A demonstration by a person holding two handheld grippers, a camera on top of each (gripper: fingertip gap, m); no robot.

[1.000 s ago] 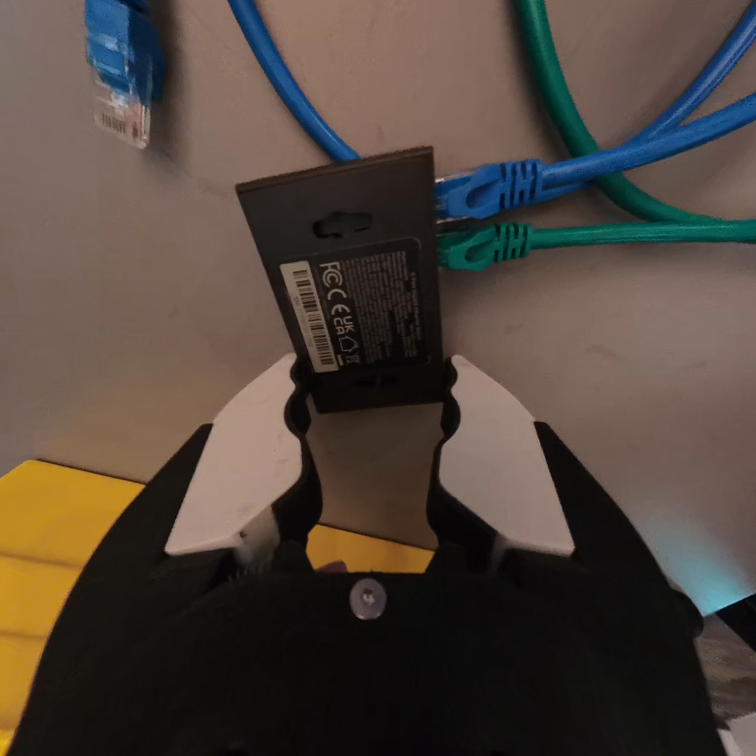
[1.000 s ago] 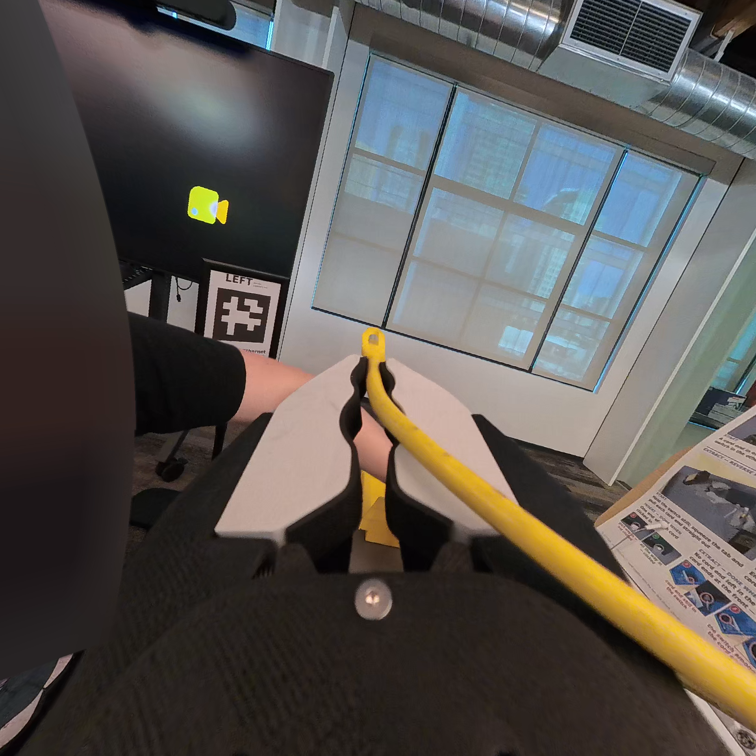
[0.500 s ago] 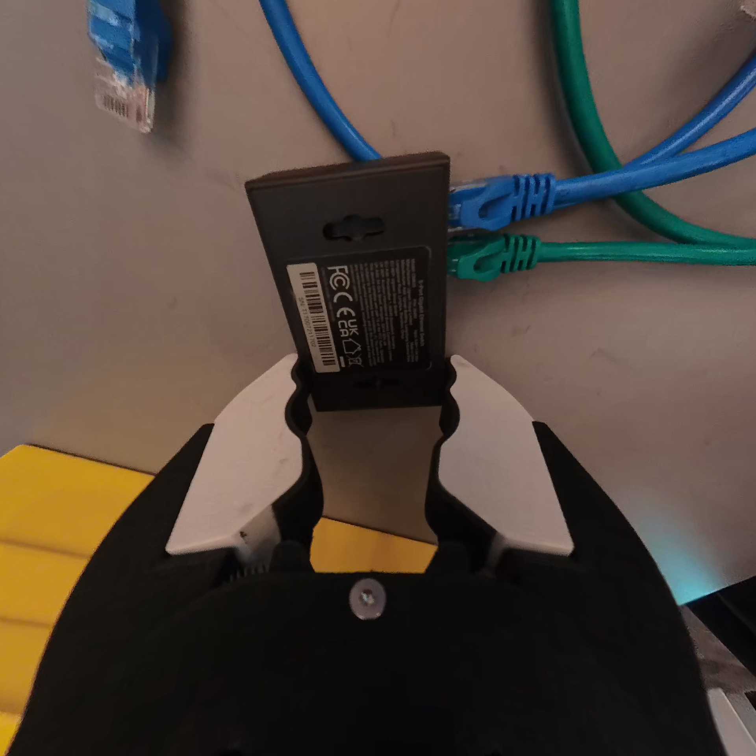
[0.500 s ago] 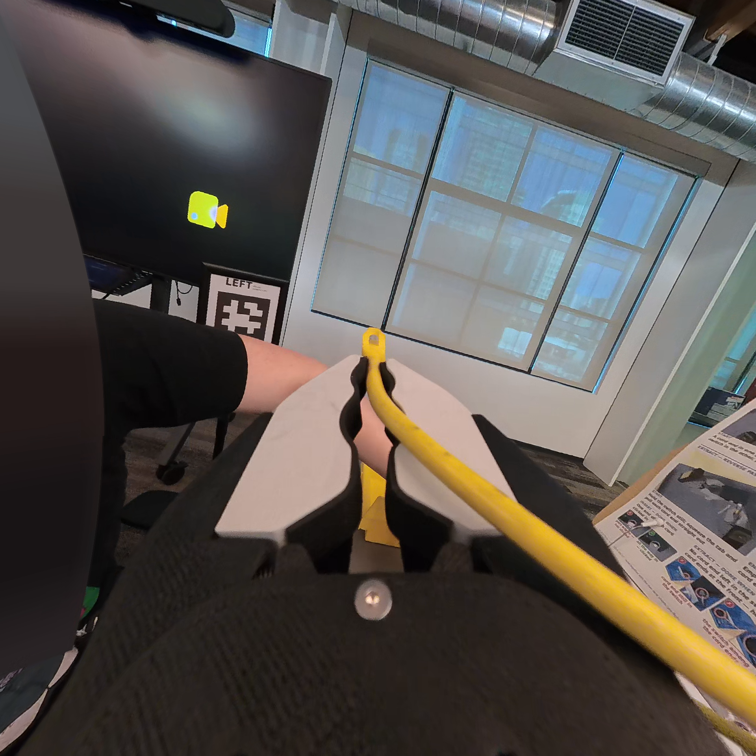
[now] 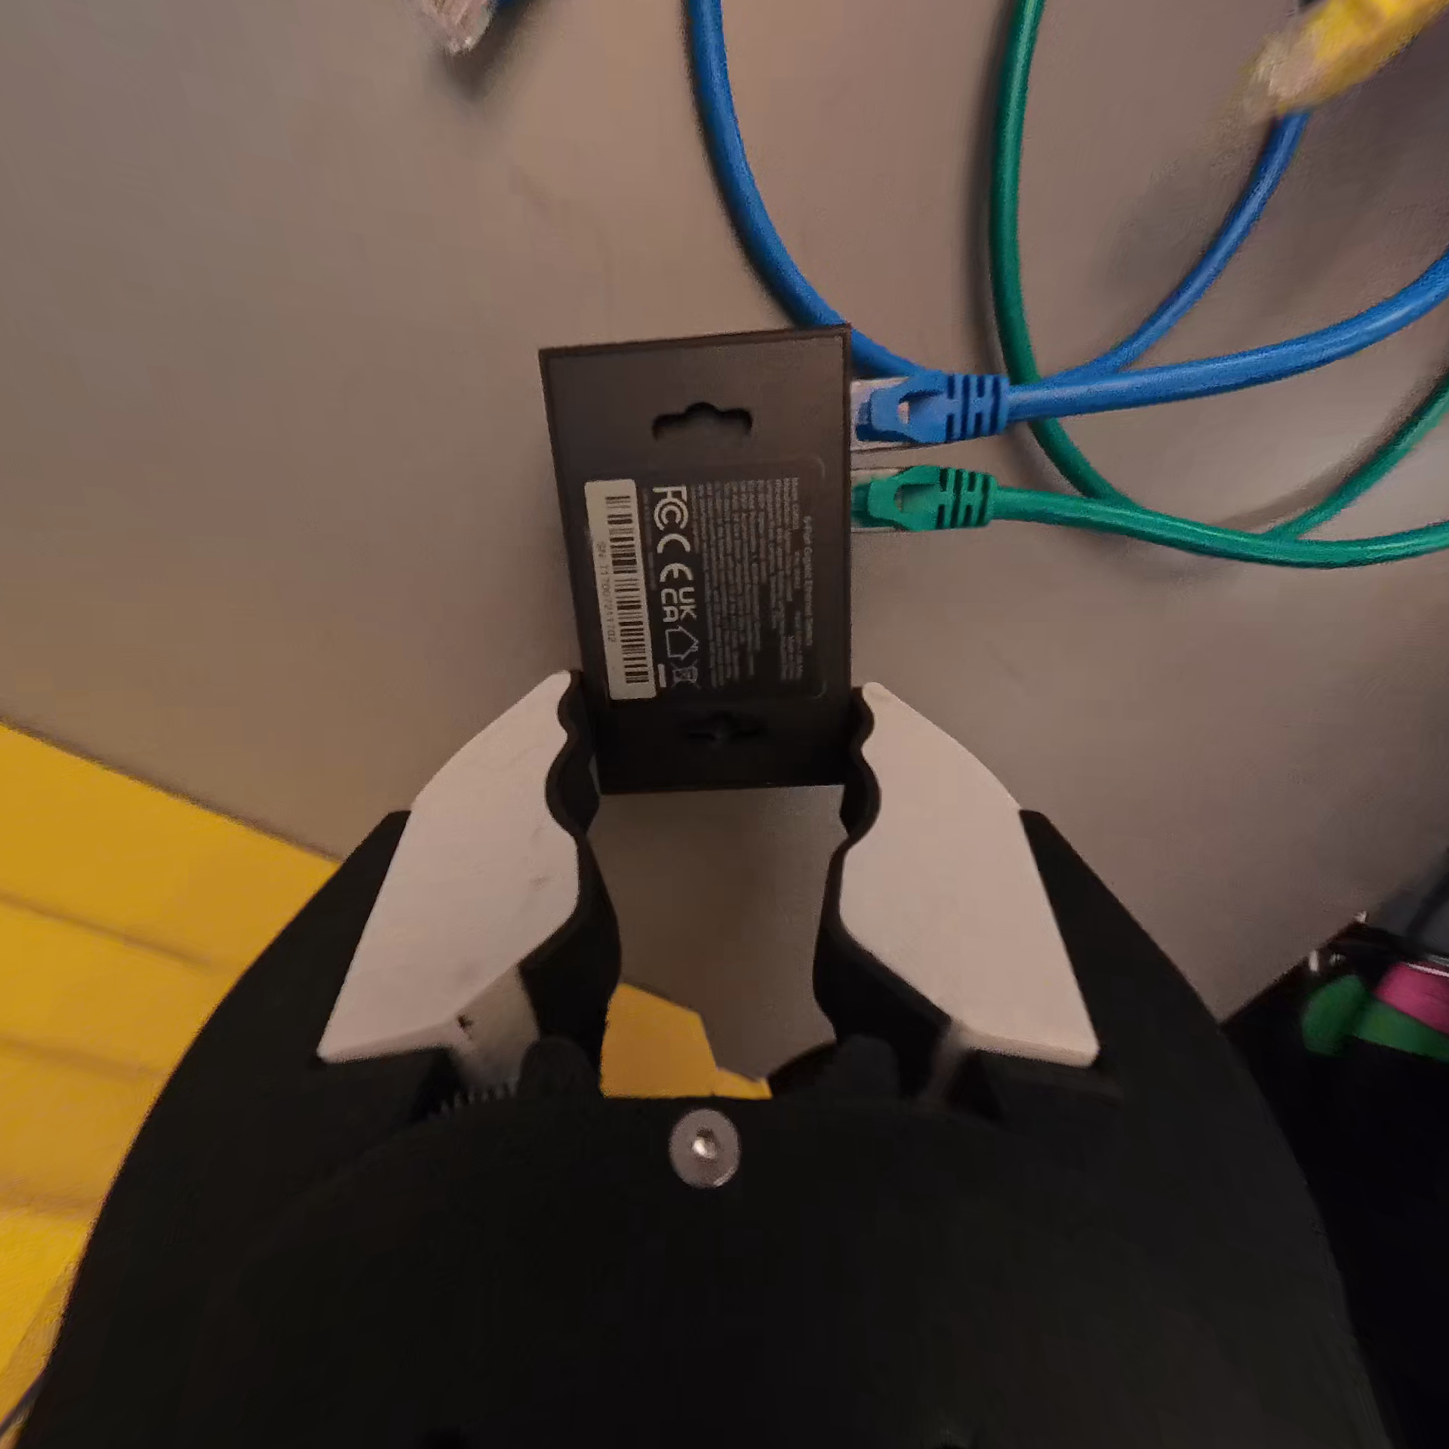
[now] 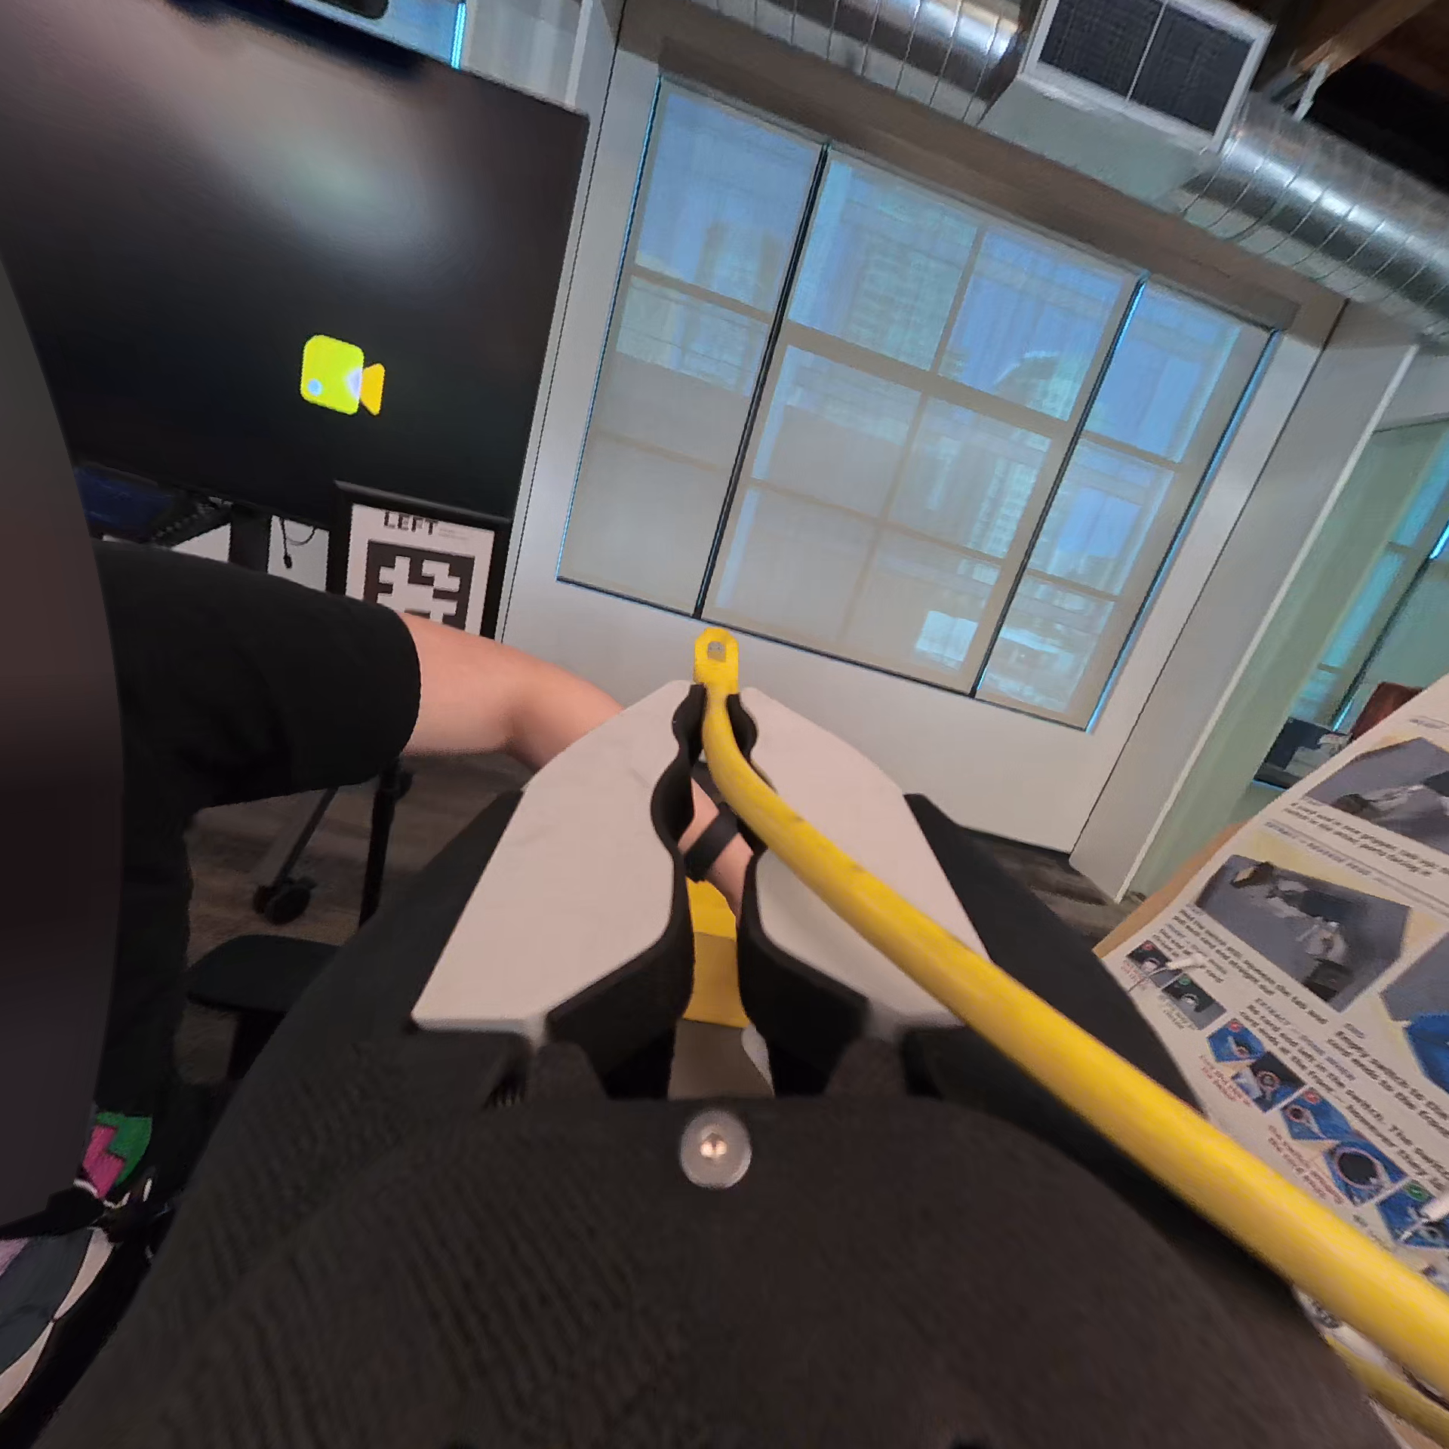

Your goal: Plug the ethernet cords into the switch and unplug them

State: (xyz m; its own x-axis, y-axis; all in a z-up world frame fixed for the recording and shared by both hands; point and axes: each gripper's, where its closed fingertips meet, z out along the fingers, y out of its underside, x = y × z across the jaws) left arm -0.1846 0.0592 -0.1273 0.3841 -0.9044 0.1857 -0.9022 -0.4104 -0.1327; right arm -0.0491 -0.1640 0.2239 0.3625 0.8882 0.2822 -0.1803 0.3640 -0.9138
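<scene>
My left gripper (image 5: 715, 729) is shut on the near end of the black switch (image 5: 698, 541), which shows its labelled underside above the grey table. A blue cord plug (image 5: 917, 406) and a green cord plug (image 5: 925, 502) sit in ports on its right side. A blurred yellow plug (image 5: 1333, 55) enters at the top right. A loose blue cord's clear plug (image 5: 463, 23) shows at the top left. My right gripper (image 6: 715, 706) is shut on the yellow cord (image 6: 980, 964) just behind its plug (image 6: 715, 657), raised and pointing into the room.
A yellow bin (image 5: 118, 941) lies at the lower left of the left wrist view. Blue and green cord loops (image 5: 1011, 196) run across the table behind the switch. A person's arm (image 6: 486, 706), a dark monitor (image 6: 314, 314) and an instruction sheet (image 6: 1294, 980) show in the right wrist view. Spacing between my two grippers at the tips: around 45 cm.
The left gripper and switch have shifted, so the cords and loose blue plug sit farther up and right in view. The yellow plug has come into the left wrist view at the top right.
</scene>
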